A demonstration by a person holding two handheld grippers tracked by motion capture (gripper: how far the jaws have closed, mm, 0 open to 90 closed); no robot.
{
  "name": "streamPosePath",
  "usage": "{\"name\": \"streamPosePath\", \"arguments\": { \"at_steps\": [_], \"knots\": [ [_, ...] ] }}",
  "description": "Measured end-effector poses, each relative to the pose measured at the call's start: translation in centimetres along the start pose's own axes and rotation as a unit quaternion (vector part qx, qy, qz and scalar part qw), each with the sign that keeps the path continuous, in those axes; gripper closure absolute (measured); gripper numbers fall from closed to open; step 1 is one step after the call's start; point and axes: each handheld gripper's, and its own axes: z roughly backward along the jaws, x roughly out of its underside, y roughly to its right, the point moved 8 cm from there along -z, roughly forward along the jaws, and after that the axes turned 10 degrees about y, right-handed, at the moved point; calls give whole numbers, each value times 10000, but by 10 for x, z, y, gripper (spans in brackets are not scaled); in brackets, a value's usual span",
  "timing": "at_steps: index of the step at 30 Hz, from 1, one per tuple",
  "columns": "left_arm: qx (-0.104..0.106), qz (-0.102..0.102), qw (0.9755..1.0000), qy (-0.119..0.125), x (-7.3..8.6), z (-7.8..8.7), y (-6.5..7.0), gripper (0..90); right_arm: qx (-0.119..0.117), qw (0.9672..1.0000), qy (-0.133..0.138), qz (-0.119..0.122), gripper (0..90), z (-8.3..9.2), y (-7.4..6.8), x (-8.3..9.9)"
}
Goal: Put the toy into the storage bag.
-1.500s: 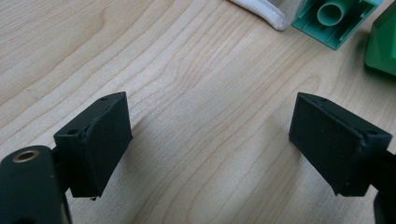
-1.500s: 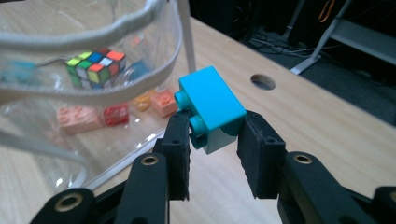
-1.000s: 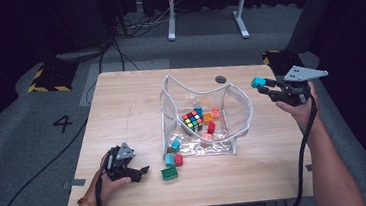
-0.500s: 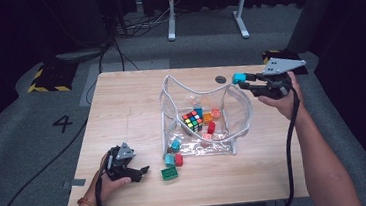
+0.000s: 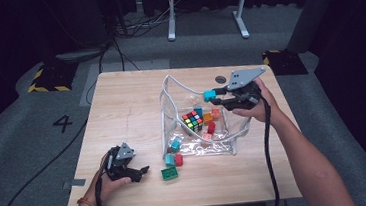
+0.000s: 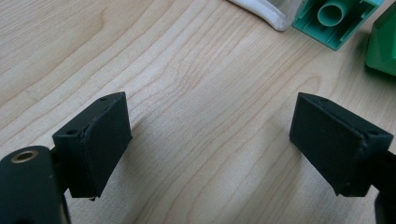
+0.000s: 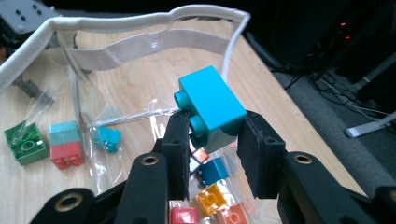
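My right gripper [image 5: 215,96] is shut on a teal brick [image 5: 210,95] and holds it in the air above the open mouth of a clear plastic bag [image 5: 225,144]. In the right gripper view the teal brick [image 7: 212,106] sits pinched between the two black pads [image 7: 179,154], over the bag's white rim [image 7: 140,21]. Inside the bag lie a colourful puzzle cube [image 5: 192,121] and several small bricks. My left gripper [image 5: 139,173] rests on the table near the front left, open, with bare wood between its pads [image 6: 95,142].
Outside the bag at its front lie a green brick [image 5: 168,173] and a teal-on-red stacked brick [image 5: 174,159]. The wooden table [image 5: 121,103] has bare wood at its left half. Beyond it stands a white stand's base on the grey floor.
My right gripper has carried the teal brick leftward from the table's right edge to above the bag. The left gripper has stayed put.
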Motion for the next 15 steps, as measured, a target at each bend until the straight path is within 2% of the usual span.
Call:
{"name": "streamPosePath", "arguments": {
  "at_steps": [2,3,4,5,6,7,8,9,10,11,14,15],
  "knots": [
    [-1,-1,10000,0,0,0,0,127,-176,9995,-241,129,651,-14,-7,0],
    [-1,-1,10000,0,0,0,0,127,-176,9995,-241,129,651,-14,-7,0],
    [-1,0,10000,-1,0,0,0,127,-238,9984,-454,218,651,-22,-11,1],
    [-1,0,10000,-1,0,0,0,127,-238,9984,-454,218,651,-22,-11,1],
    [1,2,10000,1,0,0,0,127,-315,9968,-667,309,651,-30,-12,3],
    [1,2,10000,1,0,0,0,127,-315,9968,-667,309,651,-30,-12,3],
    [-3,0,10000,1,0,0,0,127,-401,9950,-848,348,651,-36,-14,6],
    [-3,0,10000,1,0,0,0,127,-401,9950,-848,348,651,-36,-14,6],
    [1,0,10000,0,0,0,0,127,-363,9919,-1142,419,651,-43,-12,10],
    [0,0,10000,1,0,0,0,127,-394,9899,-1275,487,651,-46,-11,13],
    [1,1,10000,1,0,0,0,127,-410,9867,-1500,481,651,-50,-11,18],
    [0,0,10000,0,0,0,0,127,-475,9828,-1723,467,651,-55,-11,24]
  ]
}}
